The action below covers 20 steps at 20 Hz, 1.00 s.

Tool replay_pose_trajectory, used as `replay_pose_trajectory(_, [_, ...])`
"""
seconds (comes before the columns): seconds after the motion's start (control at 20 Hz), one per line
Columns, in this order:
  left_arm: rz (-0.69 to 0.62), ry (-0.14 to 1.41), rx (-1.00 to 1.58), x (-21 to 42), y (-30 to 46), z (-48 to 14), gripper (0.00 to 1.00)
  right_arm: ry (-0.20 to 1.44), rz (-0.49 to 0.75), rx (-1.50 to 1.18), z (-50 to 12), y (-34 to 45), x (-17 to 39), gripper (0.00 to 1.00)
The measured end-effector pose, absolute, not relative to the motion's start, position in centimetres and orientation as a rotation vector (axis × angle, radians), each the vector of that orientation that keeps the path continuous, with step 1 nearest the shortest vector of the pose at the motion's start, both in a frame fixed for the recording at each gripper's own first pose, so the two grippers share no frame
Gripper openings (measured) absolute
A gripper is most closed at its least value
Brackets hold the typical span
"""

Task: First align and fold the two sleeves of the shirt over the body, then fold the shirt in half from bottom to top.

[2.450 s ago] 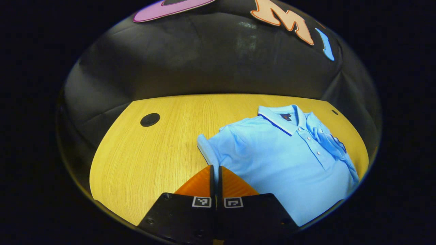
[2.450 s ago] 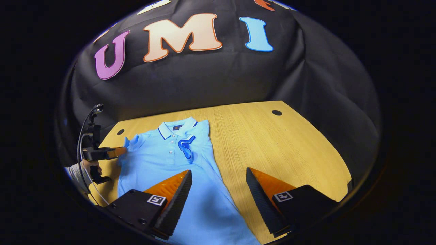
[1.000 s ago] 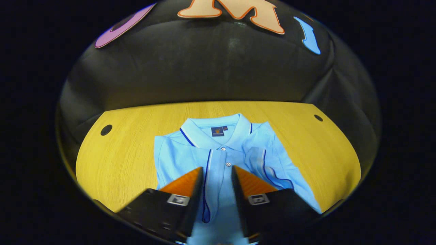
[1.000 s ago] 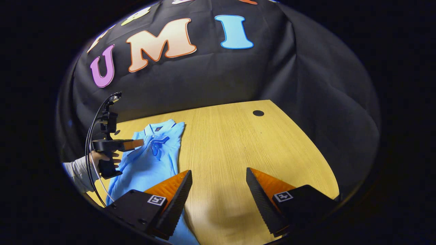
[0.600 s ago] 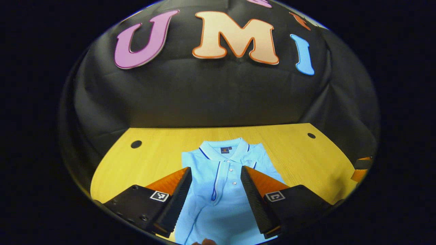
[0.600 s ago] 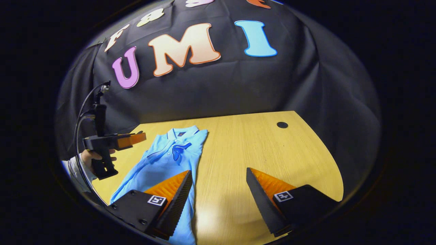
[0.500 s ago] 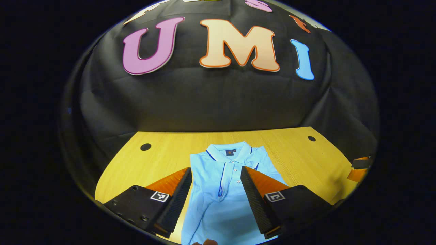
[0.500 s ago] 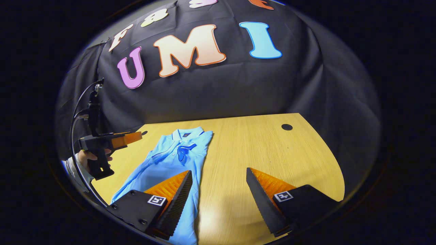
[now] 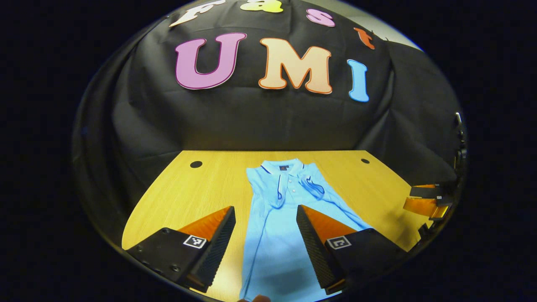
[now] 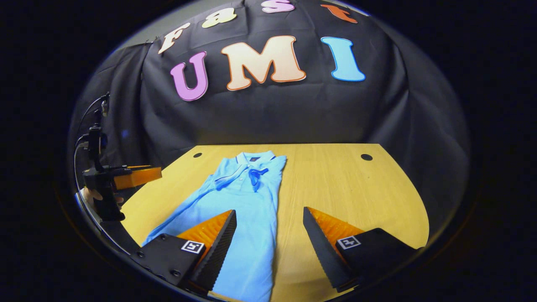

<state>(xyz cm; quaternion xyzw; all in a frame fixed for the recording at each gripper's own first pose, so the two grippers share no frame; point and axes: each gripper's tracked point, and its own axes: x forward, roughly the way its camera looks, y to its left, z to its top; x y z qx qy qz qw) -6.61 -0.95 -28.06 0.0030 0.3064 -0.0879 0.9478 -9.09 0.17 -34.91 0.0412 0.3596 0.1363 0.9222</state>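
A broad, pale wooden table [image 9: 201,188] with small round dark cable holes fills the booth floor of this scene, and on it lies the light blue short-sleeved polo shirt [image 9: 277,218], collar toward the black backdrop and hem toward the person at the near edge. Both sleeves lie folded in over the body, leaving a long narrow strip of cloth; the folded sleeve edges bunch slightly below the collar [image 10: 251,158].

The left gripper [image 9: 265,235] hangs above the lower half of the shirt, its two fingers spread wide with the cloth between them, gripping nothing. The right gripper [image 10: 269,239] hovers over the shirt's right-hand edge, equally wide open and empty, one finger above fabric and the other above bare wood. From the right gripper view, the left gripper shows off to the side, held in a hand [image 10: 94,196] clear of the table.

The bottom-to-top fold appears to be the step left. The risk from here looks to be an uneven pick: the hem sits at the very edge of both views, so a pinch taken off the corners, or catching only the top layer, could drag the strip crooked and pull the tucked sleeves open.
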Motion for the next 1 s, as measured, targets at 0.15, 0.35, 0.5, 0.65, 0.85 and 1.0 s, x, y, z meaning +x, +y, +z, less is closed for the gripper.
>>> replay_pose_trajectory(0.15, [-0.189,0.64,0.043,-10.8,0.2,-28.3,0.88,0.761,0.294,0.08,-35.0,1.7,-12.7,0.95])
replay_pose_trajectory(0.35, [-0.198,0.682,0.016,-15.4,1.0,-29.6,0.88,0.799,0.306,0.036,-36.2,2.3,-17.4,0.99])
replay_pose_trajectory(0.5, [-0.198,0.737,0.022,-19.1,1.6,-31.5,0.89,0.828,0.296,0.022,-37.0,2.3,-20.6,0.99])
replay_pose_trajectory(0.65, [-0.201,0.779,0.058,-21.9,1.9,-33.5,0.92,0.858,0.276,0.014,-38.2,1.8,-22.9,0.99])
replay_pose_trajectory(0.85, [-0.205,0.835,0.082,-24.6,1.8,-36.4,0.96,0.902,0.237,0.018,-40.0,1.0,-24.9,0.94])
replay_pose_trajectory(1.0, [-0.194,0.86,0.085,-25.6,1.8,-38.1,0.96,0.936,0.216,0.013,-41.7,0.7,-26.3,0.94])
